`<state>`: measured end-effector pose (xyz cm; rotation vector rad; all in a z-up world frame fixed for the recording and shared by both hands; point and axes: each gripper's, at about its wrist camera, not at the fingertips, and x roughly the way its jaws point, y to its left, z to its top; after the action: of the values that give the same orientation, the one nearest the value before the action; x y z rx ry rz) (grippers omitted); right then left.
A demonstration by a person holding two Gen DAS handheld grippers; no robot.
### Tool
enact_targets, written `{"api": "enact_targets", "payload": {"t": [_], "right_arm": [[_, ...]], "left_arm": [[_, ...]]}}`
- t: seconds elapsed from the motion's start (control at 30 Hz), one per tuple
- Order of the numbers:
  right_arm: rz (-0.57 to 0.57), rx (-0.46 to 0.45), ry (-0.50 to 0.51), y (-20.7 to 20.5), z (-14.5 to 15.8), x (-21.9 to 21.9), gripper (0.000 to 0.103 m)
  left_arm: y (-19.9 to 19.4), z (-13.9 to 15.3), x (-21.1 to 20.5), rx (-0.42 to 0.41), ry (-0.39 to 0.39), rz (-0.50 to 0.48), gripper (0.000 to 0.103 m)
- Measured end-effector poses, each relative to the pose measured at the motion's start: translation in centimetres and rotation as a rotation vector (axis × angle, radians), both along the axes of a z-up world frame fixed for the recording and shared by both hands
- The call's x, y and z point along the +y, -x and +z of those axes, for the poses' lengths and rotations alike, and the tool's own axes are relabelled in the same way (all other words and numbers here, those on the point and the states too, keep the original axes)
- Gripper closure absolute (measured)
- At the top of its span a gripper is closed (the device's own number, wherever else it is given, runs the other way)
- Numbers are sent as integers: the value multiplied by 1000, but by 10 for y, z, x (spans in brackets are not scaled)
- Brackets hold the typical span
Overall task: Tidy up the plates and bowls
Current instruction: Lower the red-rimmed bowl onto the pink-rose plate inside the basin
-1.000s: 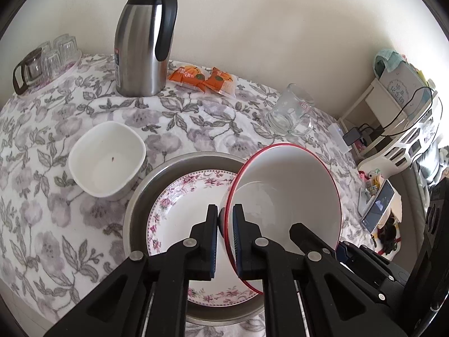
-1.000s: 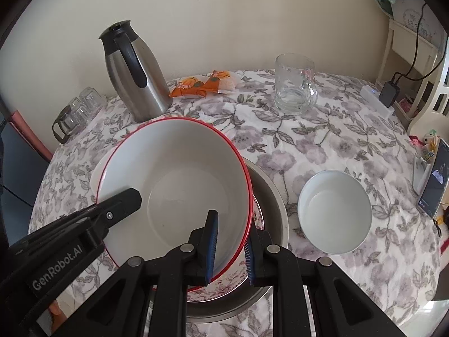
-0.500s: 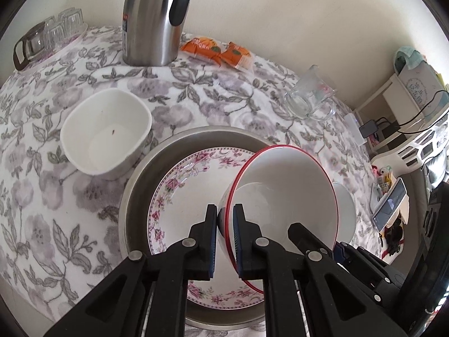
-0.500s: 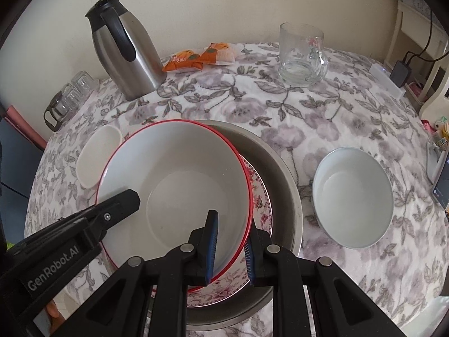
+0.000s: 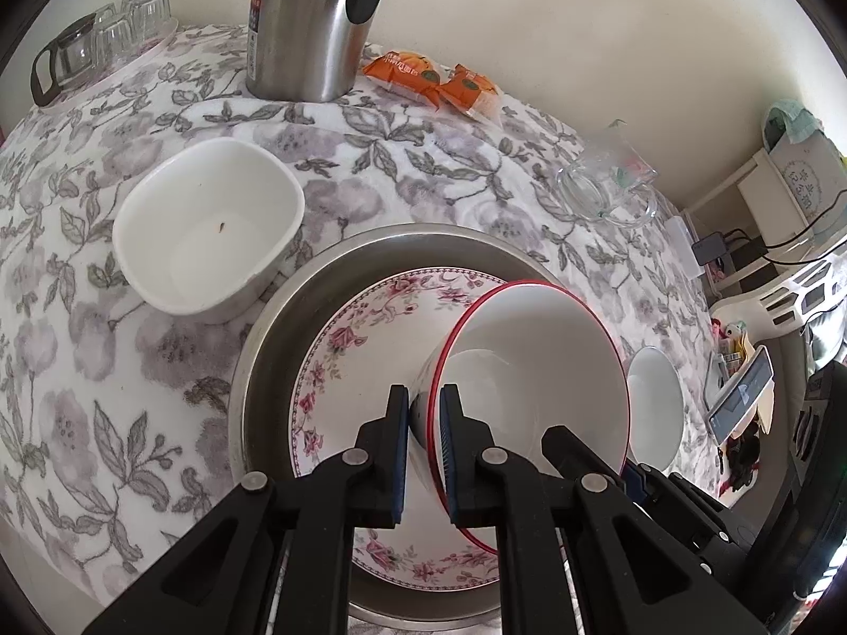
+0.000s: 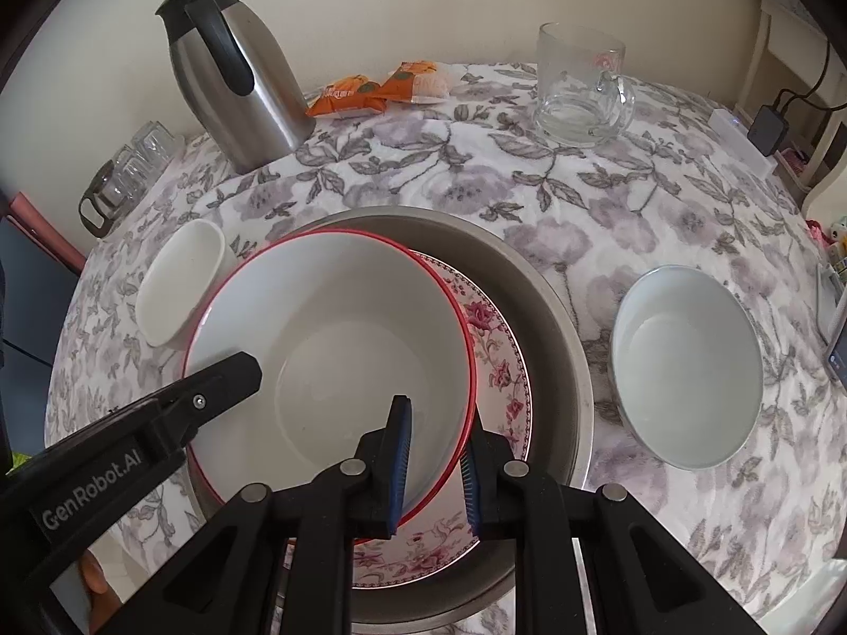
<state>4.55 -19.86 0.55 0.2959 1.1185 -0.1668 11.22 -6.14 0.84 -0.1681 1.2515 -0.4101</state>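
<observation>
While hovering over the stack, looks like mid-placement: red-rimmed bowl point(image 6: 328, 349) held from both sides, right above the floral plate point(image 5: 365, 349) that sits inside the metal basin point(image 6: 550, 317). Can't tell if the base is touching the plate yet.

Left gripper point(image 5: 425, 444) nearly closed, pinching the bowl's wall at the rim, one pad inside, one outside. Right gripper point(image 6: 434, 468) same deal on the opposite side, jaws a bit wider but clamped across the rim.

Next move, probably: level it out, since it looks tilted from the left wrist view, then lower gently, centre on the plate, let go one side at a time.

Still loose on the tablecloth point(image 6: 582, 211): square white bowl point(image 5: 206, 227) just left of the basin, round white bowl point(image 6: 688, 365) to the right.
</observation>
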Motion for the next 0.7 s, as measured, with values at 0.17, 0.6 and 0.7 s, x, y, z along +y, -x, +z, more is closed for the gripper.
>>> {"api": "enact_targets", "payload": {"t": [0.17,0.6,0.7], "right_arm": [[3,1,2,-4,-1,1,84],[5,-14,7,-10,-2,3,84],[4,-17,12,-12,-2,3,84]], "left_arm": [[-2,-2,0,1,-6,8,93],[-9,-8,2,9,-11,31,93],[-9,-10,0,10,-17,33,93]]}}
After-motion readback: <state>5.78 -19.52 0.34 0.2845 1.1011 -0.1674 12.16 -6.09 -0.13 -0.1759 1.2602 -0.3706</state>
